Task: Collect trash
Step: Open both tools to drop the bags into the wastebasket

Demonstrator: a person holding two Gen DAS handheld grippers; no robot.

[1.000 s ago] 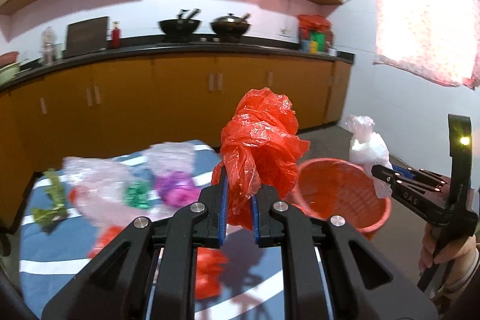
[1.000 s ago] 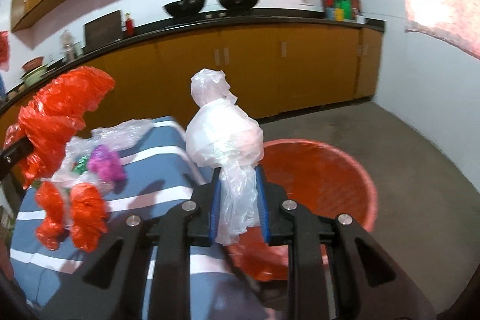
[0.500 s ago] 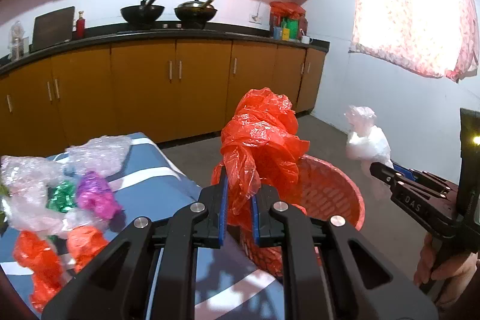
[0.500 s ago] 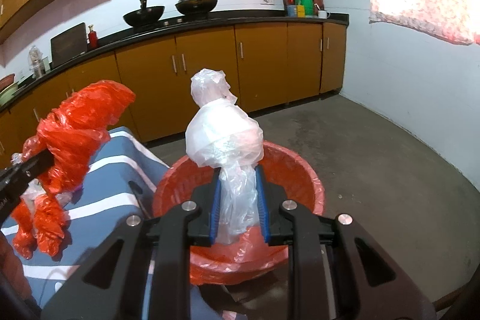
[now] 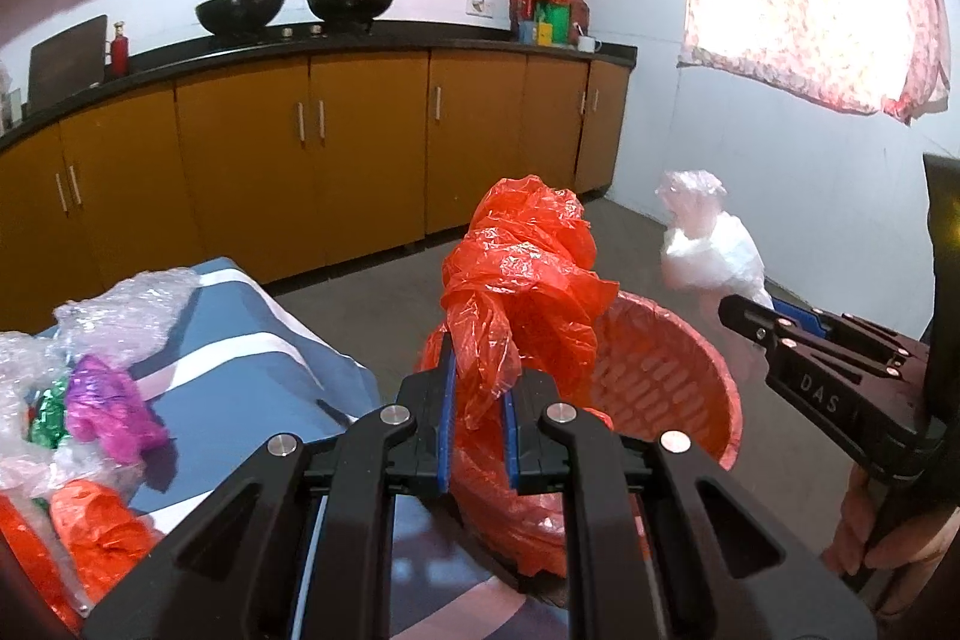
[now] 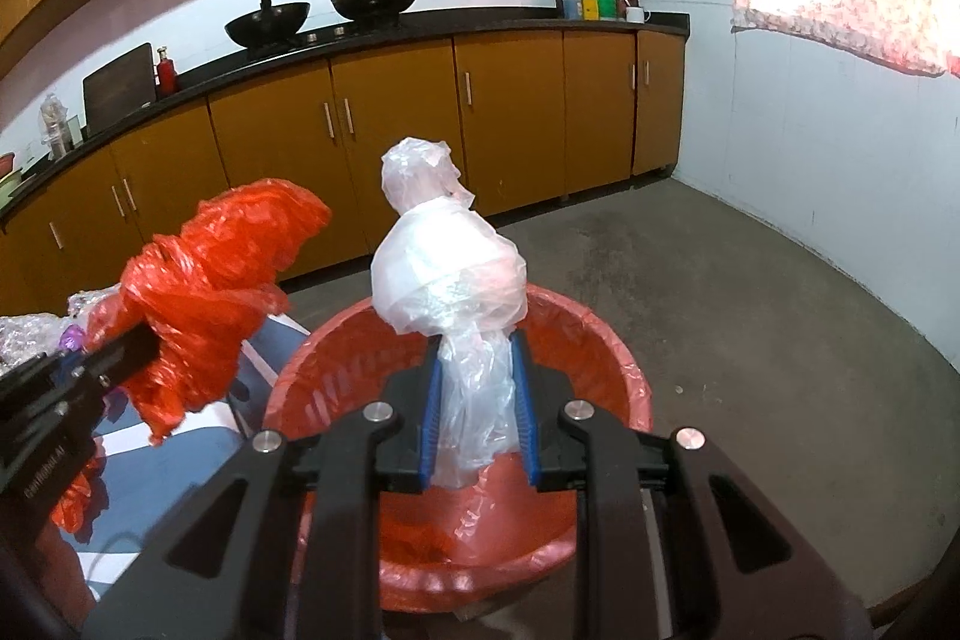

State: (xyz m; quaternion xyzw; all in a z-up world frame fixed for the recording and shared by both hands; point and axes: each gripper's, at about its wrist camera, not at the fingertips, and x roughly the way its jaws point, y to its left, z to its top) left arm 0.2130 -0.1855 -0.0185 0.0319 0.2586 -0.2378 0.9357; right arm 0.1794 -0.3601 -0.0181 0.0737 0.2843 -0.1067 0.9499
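Red bag [image 5: 522, 280] pinched in left claw [image 5: 477, 400], white bag [image 6: 447, 274] in right claw [image 6: 477, 400].

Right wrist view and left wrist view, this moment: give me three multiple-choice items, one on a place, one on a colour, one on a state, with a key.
1. Where is the round red plastic basket?
A. on the black countertop
B. on the floor beside the blue striped cloth
C. inside a cabinet

2. What colour is the crumpled plastic bag in the left gripper?
A. red
B. green
C. purple

3. What is the state of the right gripper?
A. open and empty
B. shut on nothing
C. shut on a clear white plastic bag

Key: 1 B, the basket stands on the grey floor at the cloth's edge. 2 A, red film sits between the blue pads. 3 C, the bag's neck is pinched between the pads, above the basket.
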